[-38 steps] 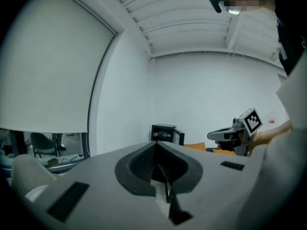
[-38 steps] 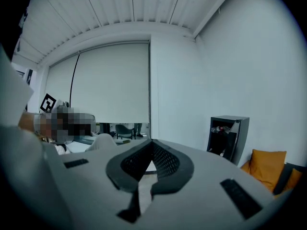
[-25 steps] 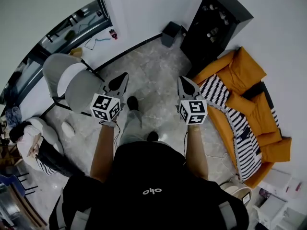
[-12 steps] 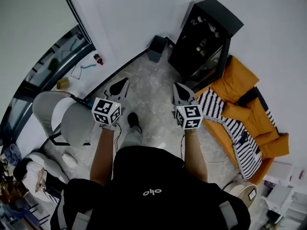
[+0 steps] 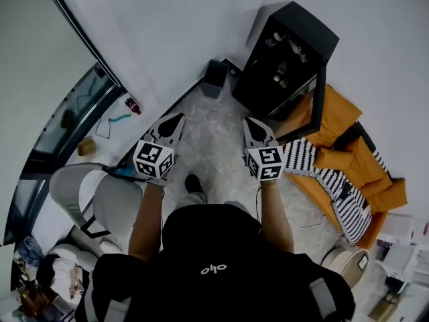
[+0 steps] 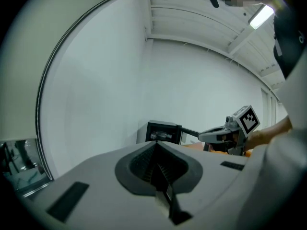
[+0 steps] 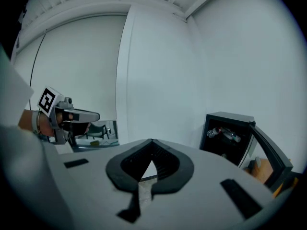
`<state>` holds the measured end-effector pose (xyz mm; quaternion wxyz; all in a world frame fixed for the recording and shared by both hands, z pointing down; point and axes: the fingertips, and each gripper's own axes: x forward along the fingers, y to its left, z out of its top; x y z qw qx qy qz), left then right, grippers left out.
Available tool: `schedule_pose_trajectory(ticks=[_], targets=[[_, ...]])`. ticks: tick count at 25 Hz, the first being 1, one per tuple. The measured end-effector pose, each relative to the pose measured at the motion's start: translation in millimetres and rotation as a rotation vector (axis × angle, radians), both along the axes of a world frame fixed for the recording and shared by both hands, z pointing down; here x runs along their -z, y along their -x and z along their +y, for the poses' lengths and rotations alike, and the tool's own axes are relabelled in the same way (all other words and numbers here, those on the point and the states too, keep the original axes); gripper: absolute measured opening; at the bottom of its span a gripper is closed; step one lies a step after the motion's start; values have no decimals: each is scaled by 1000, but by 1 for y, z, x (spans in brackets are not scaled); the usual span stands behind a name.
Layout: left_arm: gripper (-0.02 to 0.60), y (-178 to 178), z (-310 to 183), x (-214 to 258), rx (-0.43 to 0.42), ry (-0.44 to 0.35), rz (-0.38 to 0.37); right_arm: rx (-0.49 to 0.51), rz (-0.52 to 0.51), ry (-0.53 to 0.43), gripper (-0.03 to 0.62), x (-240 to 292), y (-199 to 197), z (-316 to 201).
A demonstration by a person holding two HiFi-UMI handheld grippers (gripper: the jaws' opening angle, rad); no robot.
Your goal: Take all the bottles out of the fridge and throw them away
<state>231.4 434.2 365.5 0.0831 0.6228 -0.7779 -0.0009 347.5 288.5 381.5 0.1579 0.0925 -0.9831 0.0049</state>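
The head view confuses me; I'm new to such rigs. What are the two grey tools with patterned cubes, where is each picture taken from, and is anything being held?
There is no robot here: a person carries a hand-held gripper in each hand. The head view looks down from a camera on the person's head and shows the left gripper and the right gripper held out in front; the patterned cubes are part of them. The other two pictures come from a camera riding on each gripper, looking along its jaws. Both pairs of jaws are shut, with nothing between them. Ahead stands a small black fridge, door open, with bottles inside. Beside it is an orange sofa with a striped blanket.
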Motion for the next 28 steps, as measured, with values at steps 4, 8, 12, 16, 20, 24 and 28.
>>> schedule_pose_trajectory(ticks=[4, 8, 12, 16, 20, 24, 28], targets=[[0, 25, -28, -4, -64, 2, -2, -60, 8, -7, 2, -4, 19, -19], [0, 41, -71, -8, -129, 11, -2, -124, 8, -6, 2, -5, 24, -47], [0, 48, -130, -9, -204, 22, -18, -197, -5, -4, 2, -6, 30, -93], [0, 67, -193, -13, -265, 28, -31, -268, -21, 13, 2, -14, 48, -148], [0, 90, -257, -17, -318, 35, -40, -323, -30, 26, 2, -20, 70, -201], [0, 114, -336, -13, -357, 55, -51, -376, -35, 38, 2, -14, 91, -266], [1, 127, -406, -17, -372, 66, -46, -399, -24, 41, 2, -17, 102, -322]])
